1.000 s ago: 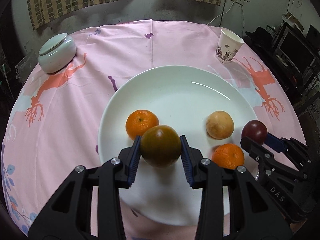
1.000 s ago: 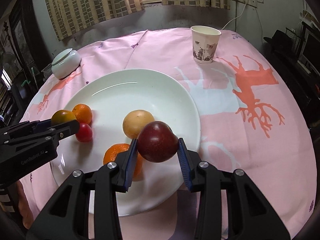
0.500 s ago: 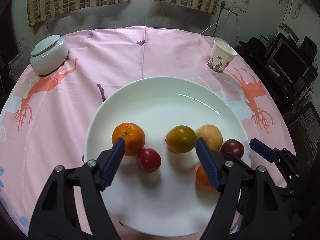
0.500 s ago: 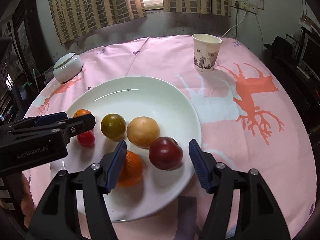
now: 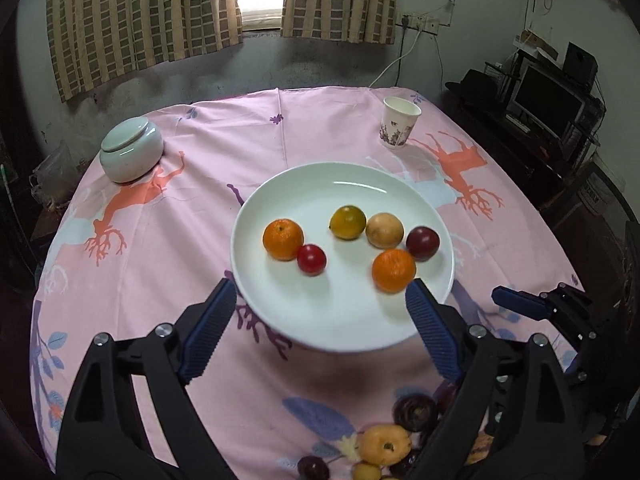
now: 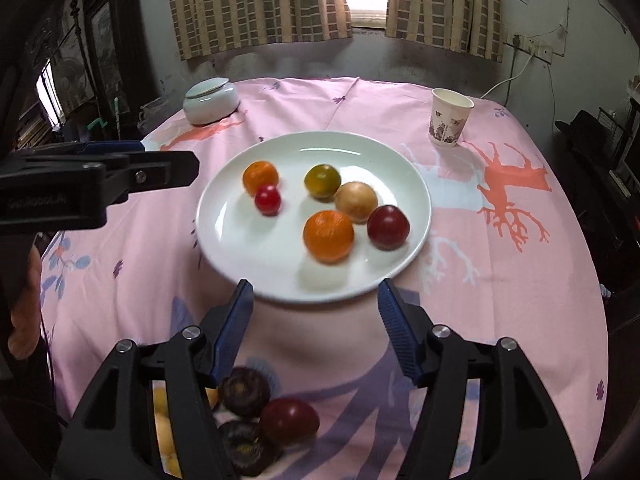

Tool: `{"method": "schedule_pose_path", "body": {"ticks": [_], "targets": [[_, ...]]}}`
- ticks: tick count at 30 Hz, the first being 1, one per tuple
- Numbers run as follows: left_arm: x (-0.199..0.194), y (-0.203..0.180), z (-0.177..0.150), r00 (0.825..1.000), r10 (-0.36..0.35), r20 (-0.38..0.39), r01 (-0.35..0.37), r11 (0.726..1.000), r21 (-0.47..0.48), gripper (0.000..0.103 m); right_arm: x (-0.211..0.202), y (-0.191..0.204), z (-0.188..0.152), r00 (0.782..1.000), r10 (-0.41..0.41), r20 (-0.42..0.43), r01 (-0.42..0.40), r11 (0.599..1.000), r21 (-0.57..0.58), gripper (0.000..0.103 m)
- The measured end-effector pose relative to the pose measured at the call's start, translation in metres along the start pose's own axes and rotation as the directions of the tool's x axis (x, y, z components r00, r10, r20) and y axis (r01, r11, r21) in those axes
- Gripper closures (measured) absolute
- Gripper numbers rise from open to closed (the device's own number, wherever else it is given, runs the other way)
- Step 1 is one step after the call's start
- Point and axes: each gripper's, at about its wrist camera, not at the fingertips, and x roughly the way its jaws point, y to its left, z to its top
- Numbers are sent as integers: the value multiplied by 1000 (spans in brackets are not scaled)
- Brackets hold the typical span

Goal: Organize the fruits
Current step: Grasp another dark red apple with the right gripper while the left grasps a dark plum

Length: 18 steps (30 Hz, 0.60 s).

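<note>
Holding six fruits, one white plate (image 5: 280, 184), left claw (image 5: 318, 312) opening empty, right claw (image 6: 314, 306) apart, empty.

The loose fruit pile (image 6: 256, 420) near the table's edge is blurred and partly hidden behind the right gripper (image 6: 316, 300) — its count cannot be told. In the left wrist view, the left gripper (image 5: 318, 312) and the bottom edge cut it off.
</note>
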Motion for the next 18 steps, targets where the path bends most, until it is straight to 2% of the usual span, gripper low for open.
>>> {"method": "schedule_pose_path", "body": {"ticks": [3, 6, 8, 10, 13, 14, 18], "targets": [[-8, 6, -30, 1000, -2, -12, 2, 1000, -4, 13, -8, 7, -27, 999, 29, -25, -29, 999, -14, 38], [-6, 17, -61, 999, 0, -42, -1, 1000, -22, 13, -7, 8, -49, 996, 63, -56, -62, 998, 20, 39], [-3, 22, -82, 998, 20, -62, -23, 999, -36, 13, -1, 7, -59, 993, 74, -90, -72, 997, 32, 44], [1, 28, -99, 996, 23, -82, -28, 998, -62, 13, 5, 5, -66, 991, 77, -111, -72, 996, 49, 44], [3, 35, -120, 994, -5, -111, -6, 995, -95, 14, 17, -1, -70, 985, 82, -151, -71, 995, 71, 60], [4, 36, -127, 992, -4, -122, -8, 995, -99, 14, 18, -1, -72, 982, 107, -155, -95, 992, 79, 62], [5, 36, -141, 991, 4, -132, -16, 996, -90, 14, 16, 4, -73, 985, 95, -142, -90, 995, 46, 63]]}}
